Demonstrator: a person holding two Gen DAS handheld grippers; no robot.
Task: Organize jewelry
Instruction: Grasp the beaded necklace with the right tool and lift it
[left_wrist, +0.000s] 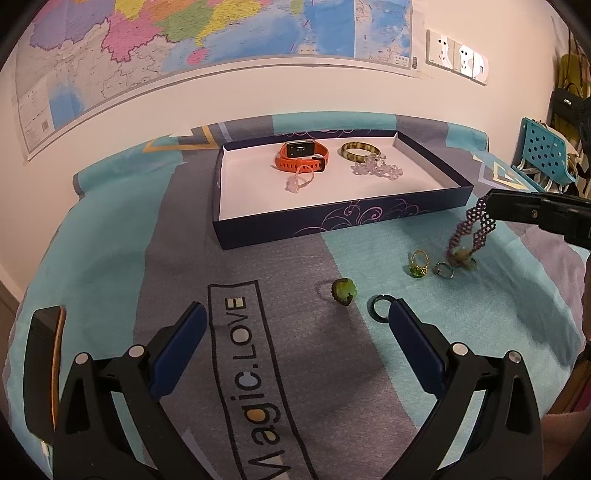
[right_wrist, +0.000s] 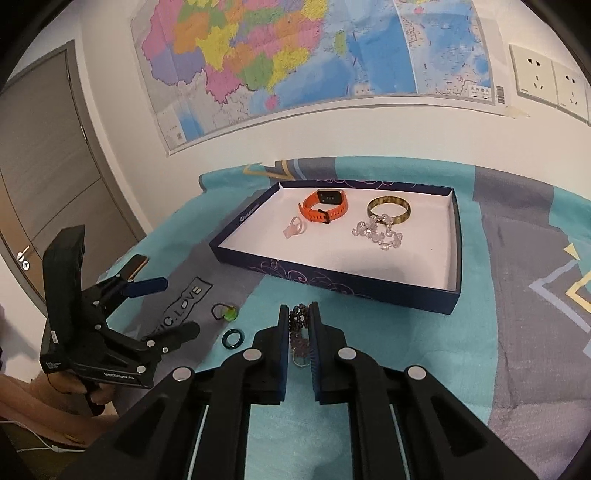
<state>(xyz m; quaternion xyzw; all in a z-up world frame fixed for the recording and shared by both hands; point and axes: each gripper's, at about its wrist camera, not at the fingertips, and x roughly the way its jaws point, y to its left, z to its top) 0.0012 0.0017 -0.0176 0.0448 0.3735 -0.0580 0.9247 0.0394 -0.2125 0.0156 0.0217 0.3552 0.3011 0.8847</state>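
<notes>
4 pieces already sit in the tray (right_wrist: 456, 243): the orange watch (right_wrist: 325, 206), the bangle (right_wrist: 388, 210), the clear bead bracelet (right_wrist: 376, 232) and a pink ring (right_wrist: 293, 227), all crowded toward its far half. Right gripper (right_wrist: 298, 320) is clenched on the purple beaded bracelet (left_wrist: 467, 230), pinching the top of the loop, and in the left wrist view the low end of it hangs right at the cloth (left_wrist: 110, 229), touching or just over a small ring. I'd say get the whole loop clear before swinging toward the tray at 12 o'clock, because the dangling end looks likely to snag the gold green-stone ring (left_wrist: 419, 263) or the silver ring (left_wrist: 442, 268) right beside it. The near tray wall stands up a bit too, so the loop needs to pass over that lip, not into it. Best landing looks like the near half of the tray, which is bare white floor. Left gripper (left_wrist: 297, 314) is spread wide and holding nothing, sitting out at 9 o'clock from the right one, with the dark ring (left_wrist: 380, 309) touching its right finger and the green brooch-like piece (left_wrist: 344, 291) just past it. Plenty of free cloth between the 2 grippers.
</notes>
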